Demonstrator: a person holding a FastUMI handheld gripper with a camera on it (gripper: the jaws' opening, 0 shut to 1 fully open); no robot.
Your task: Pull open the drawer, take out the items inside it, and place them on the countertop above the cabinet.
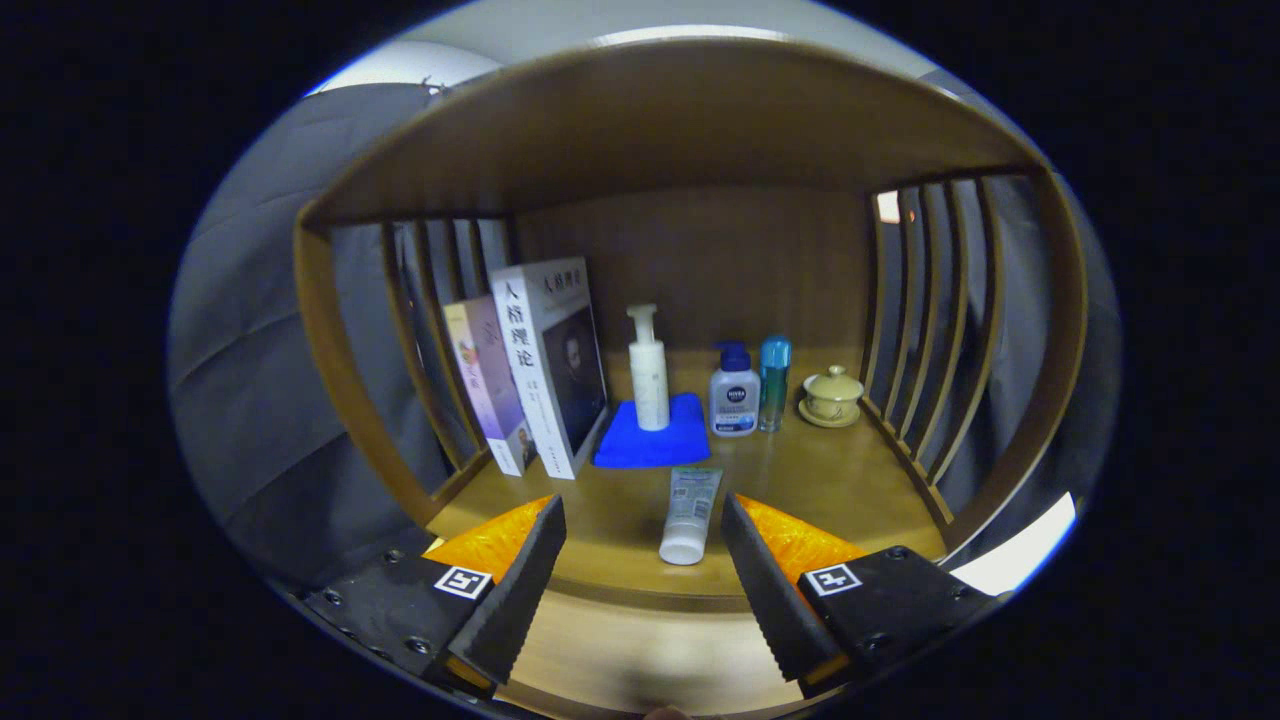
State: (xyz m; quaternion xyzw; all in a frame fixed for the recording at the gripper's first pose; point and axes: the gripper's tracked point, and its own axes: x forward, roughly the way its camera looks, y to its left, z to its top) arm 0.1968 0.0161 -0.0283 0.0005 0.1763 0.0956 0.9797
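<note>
The gripper (642, 570) is spread wide with nothing between its fingers, poised at the near edge of the countertop (850, 490). Just ahead, lying in the gap between the fingertips, is a white tube (689, 513), cap end toward the gripper; it looks already placed, and I cannot tell whether the drawer below is open or what it holds, since no drawer can be made out here. The nearest risk is that tube: it lies close to the front lip, so a finger brushing it on the way down or back up could roll it off the edge. Beyond it a blue cloth (650, 448) carries a tall white pump bottle (648, 370), which looks top-heavy and could tip if the cloth is tugged. Right of that stand a squat pump bottle (735, 392), a slim teal bottle (773, 383) just beside it, and a lidded cup (832, 396) on a saucer. Left, two books (530, 370) lean against the slatted side. Free space for further items is mainly near right; setting things down elsewhere risks knocking the upright bottles.
</note>
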